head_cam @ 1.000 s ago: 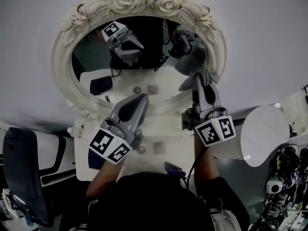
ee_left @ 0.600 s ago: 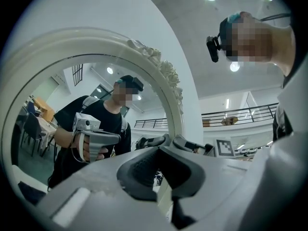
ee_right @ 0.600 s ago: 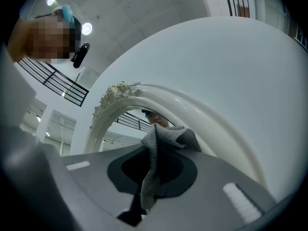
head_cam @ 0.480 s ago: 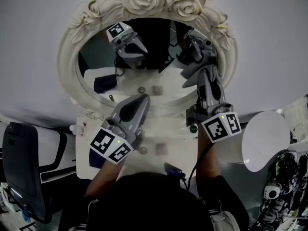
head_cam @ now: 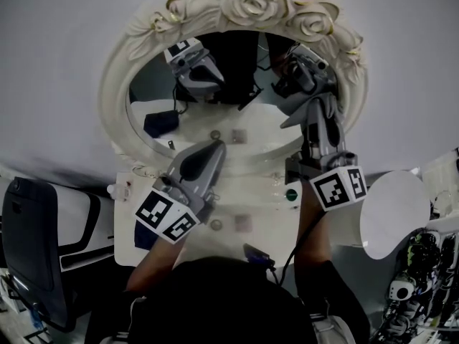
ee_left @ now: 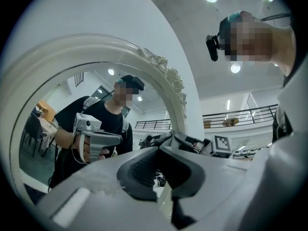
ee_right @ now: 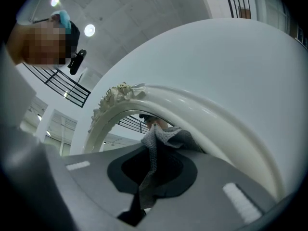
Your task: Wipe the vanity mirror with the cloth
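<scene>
An oval vanity mirror with an ornate cream rose frame (head_cam: pixel 115 99) stands before me. My right gripper (head_cam: pixel 308 107) is shut on a grey waffle cloth (ee_right: pixel 162 139) and holds it against the glass near the frame's right side (ee_right: pixel 207 112). In the head view the cloth is hard to tell apart from the grey gripper. My left gripper (head_cam: pixel 213 146) hovers at the lower middle of the mirror, shut with nothing in it (ee_left: pixel 161 150). The glass (ee_left: pixel 72 109) reflects both grippers and the person holding them.
A white vanity top (head_cam: pixel 269 224) lies below the mirror, with two small objects (head_cam: pixel 242 223) and a green-lit button (head_cam: pixel 292 194) on it. A white round disc (head_cam: pixel 394 208) stands at the right, a dark chair (head_cam: pixel 29 242) at the left. Cables and gear crowd the lower right corner.
My right gripper has moved the cloth to the right along the mirror's right side. The left gripper has hardly moved. The mirror sits further right in the head view.
</scene>
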